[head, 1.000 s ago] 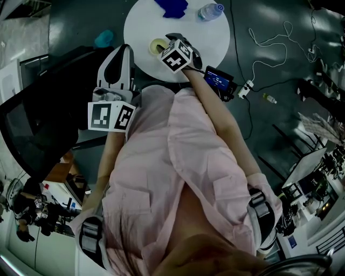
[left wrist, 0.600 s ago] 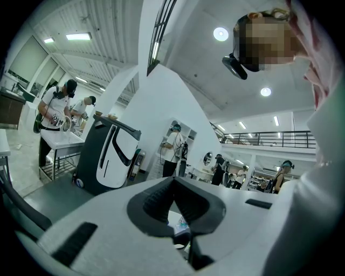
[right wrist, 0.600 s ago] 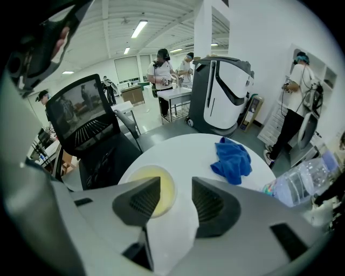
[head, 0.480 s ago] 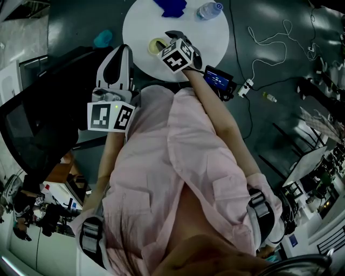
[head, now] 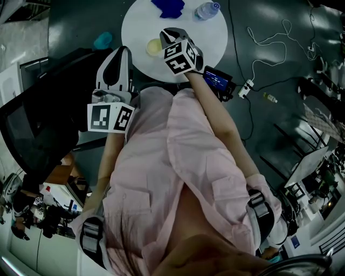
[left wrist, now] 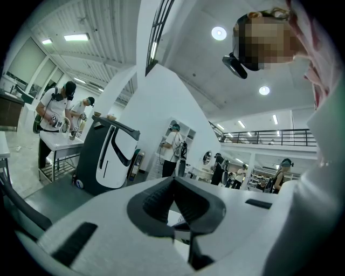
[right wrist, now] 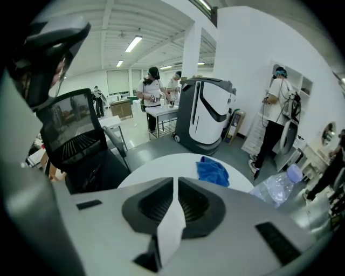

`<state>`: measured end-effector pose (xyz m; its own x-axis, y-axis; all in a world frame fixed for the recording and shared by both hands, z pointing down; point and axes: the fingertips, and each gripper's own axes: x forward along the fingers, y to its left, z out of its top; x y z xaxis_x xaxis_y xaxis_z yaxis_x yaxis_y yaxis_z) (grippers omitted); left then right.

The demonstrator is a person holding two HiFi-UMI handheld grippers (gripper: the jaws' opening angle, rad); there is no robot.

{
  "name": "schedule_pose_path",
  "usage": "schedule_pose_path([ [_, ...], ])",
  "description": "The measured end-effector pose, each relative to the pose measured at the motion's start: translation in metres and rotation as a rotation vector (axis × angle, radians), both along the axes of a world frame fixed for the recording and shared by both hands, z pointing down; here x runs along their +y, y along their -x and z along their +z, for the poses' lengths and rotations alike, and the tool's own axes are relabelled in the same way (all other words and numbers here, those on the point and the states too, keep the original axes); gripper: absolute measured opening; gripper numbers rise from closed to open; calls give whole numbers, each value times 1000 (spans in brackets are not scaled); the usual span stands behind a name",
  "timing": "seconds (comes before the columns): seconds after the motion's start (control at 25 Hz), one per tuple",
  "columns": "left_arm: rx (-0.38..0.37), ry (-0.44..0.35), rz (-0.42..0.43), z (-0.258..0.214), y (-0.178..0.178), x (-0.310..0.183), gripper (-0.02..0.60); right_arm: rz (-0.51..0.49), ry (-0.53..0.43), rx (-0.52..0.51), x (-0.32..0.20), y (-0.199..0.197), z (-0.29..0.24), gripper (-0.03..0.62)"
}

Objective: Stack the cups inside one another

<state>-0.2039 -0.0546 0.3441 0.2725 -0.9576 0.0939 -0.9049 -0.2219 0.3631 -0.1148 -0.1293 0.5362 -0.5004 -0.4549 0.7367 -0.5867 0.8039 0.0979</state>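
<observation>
Jaws of the right gripper [right wrist: 174,183], just closed, are clamped on the wall of a white cup [right wrist: 170,226]; the left gripper [left wrist: 174,180] is held with its jaws together, empty. Centring over the yellowish cup [head: 153,47] is advised before lowering.

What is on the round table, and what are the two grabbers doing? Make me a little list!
table: round white table
on it: pale cup, blue cloth, plastic bottle
right gripper: over the table beside the cup; jaws have just been closing, now pinched on a thin white piece; cannot tell if it is a cup's wall
left gripper: off the table's edge, jaws together, nothing between
floor: teal thing
</observation>
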Motion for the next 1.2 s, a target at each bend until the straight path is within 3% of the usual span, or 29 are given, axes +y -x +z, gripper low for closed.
schedule_pose_path([
  [0.4, -23, -7, -33, -5, -25, 7, 15, 76, -92, -283, -7, -26, -73, 37],
  [0.76, -28, -11, -57, -9, -83, 16, 15, 130, -132, -495, 7, -99, -124, 37],
  [1.2, -26, -41, -101, -12, -151, 36, 15, 76, -180, -561, 40, -174, -156, 37],
])
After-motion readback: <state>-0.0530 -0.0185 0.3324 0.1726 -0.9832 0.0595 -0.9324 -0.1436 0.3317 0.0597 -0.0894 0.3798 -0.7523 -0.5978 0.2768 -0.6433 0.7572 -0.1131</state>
